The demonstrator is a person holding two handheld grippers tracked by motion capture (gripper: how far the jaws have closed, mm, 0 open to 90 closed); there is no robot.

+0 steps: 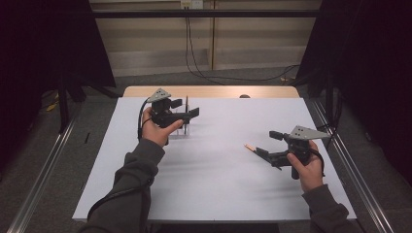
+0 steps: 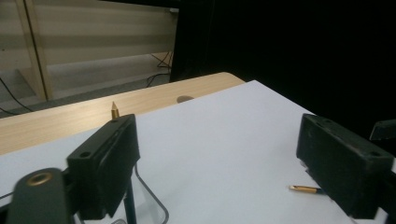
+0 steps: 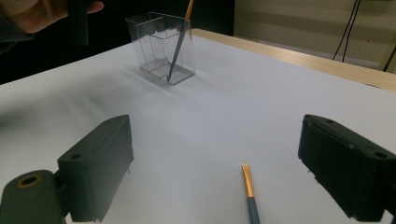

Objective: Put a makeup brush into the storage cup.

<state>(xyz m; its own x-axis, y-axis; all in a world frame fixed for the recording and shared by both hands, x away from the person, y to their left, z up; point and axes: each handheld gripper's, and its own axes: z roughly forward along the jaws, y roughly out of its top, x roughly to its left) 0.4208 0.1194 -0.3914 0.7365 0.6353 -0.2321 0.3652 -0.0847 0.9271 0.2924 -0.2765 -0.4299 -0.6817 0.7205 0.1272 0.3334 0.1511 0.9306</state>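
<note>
A clear square holder [image 1: 184, 129] stands on the white table top [image 1: 214, 184] at the far left, with a thin dark brush [image 1: 186, 104] leaning upright in it. My left gripper [image 1: 188, 108] hovers just above the holder, open. In the left gripper view its jaws [image 2: 219, 168] stand wide apart, and the brush's gold tip [image 2: 113, 108] pokes up behind the left jaw, free of the pads. A second brush [image 1: 250, 147] with a gold ferrule lies flat on the table. My right gripper [image 1: 268, 144] is open right behind it, and the brush [image 3: 250, 191] lies between its jaws [image 3: 215, 168], untouched.
The holder [image 3: 161, 46] and its brush [image 3: 180, 42] show far off in the right gripper view, beside the person's left hand [image 3: 42, 14]. A bare wooden strip [image 1: 209, 91] runs along the table's far edge. Cables [image 1: 214, 75] cross the floor beyond.
</note>
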